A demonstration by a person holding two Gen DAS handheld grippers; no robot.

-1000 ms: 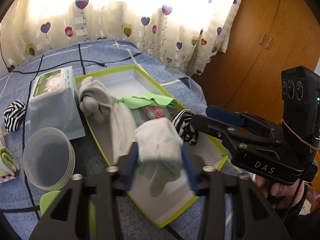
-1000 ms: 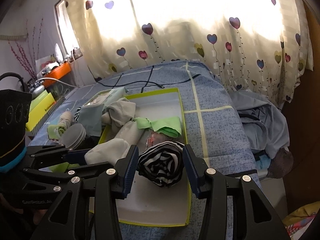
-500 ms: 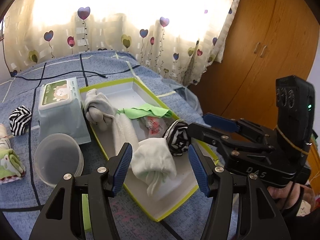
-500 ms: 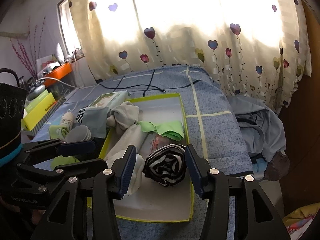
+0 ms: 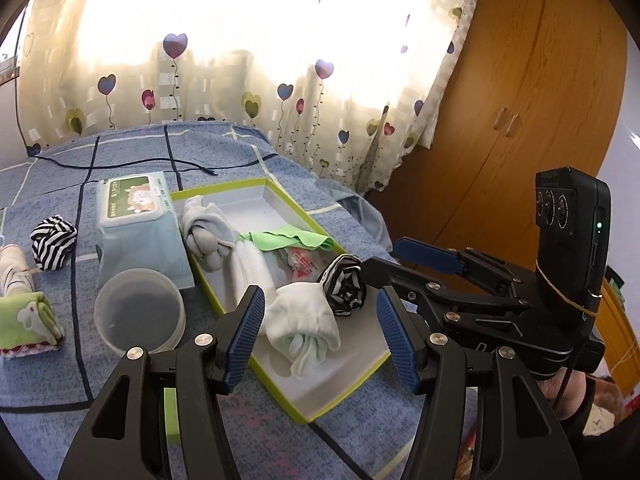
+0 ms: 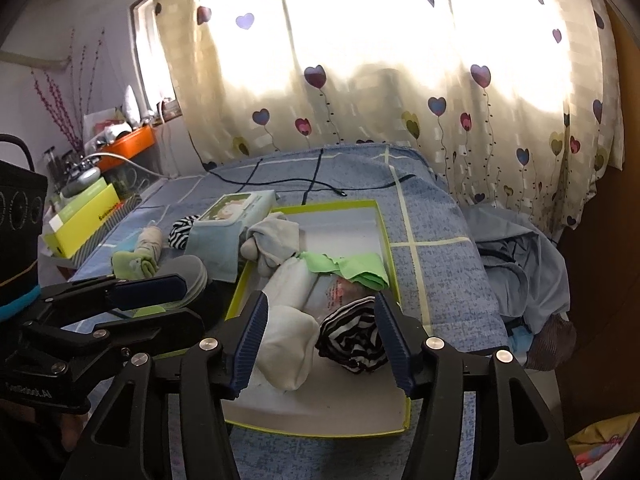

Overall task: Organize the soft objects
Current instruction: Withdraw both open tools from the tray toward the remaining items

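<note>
A shallow white box with a yellow-green rim lies on the blue bedspread. In it lie a white rolled sock and a black-and-white striped roll side by side. A grey sock bundle and a green cloth lie further in. My left gripper hangs open above the white sock, its pads apart from it. My right gripper has its jaws opening; the striped roll rests on the box floor between them, by the right pad and not squeezed.
Left of the box stand a wipes pack and a round plastic tub. Another striped roll, a white roll and a green towel roll lie on the bed. A wardrobe stands at the right, and a black cable crosses the bed.
My left gripper let go of the white sock, spread wide and drew back upward. My right gripper's jaws widened off the striped roll and also rose; both rolls now lie in the box.
</note>
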